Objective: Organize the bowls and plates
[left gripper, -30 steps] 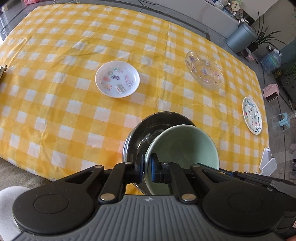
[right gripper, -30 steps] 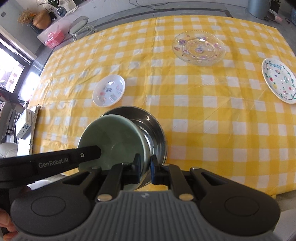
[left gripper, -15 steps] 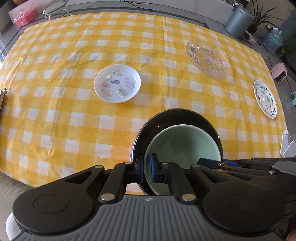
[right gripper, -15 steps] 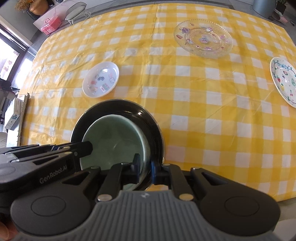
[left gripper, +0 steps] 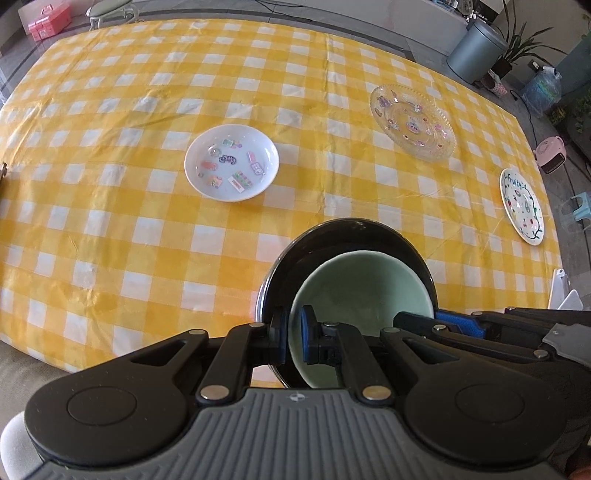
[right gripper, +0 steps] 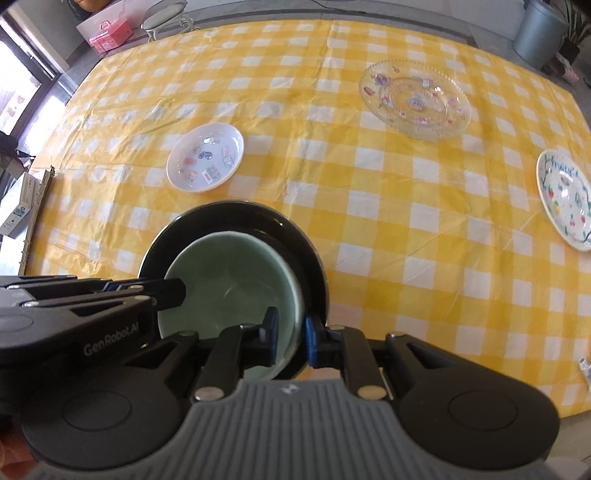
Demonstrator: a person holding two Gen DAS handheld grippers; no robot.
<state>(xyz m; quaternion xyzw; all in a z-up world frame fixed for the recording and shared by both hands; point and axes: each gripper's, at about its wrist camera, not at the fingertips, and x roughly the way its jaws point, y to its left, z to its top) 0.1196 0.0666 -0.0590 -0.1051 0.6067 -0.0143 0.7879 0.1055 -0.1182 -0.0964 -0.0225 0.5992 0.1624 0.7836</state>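
Note:
A pale green bowl (left gripper: 364, 291) sits inside a black bowl (left gripper: 347, 232) at the near edge of the yellow checked table. My left gripper (left gripper: 293, 334) is shut on the green bowl's left rim. My right gripper (right gripper: 291, 332) is shut on its right rim; the green bowl (right gripper: 232, 280) and the black bowl (right gripper: 240, 214) show below it. A small white sticker dish (left gripper: 231, 162) lies centre left, a clear glass plate (left gripper: 412, 122) far right, and a white fruit-painted plate (left gripper: 521, 206) at the right edge.
The yellow checked tablecloth (left gripper: 110, 221) covers the whole table. Off the table stand a grey bin (left gripper: 476, 50), a pink box (left gripper: 50, 22) and a round stool (right gripper: 164, 13). A box (right gripper: 18, 210) lies past the left edge.
Both grippers have kept their hold on the green bowl. The black bowl with the green bowl in it has levelled out and sits lower over the table; the view has shifted towards the table's middle.

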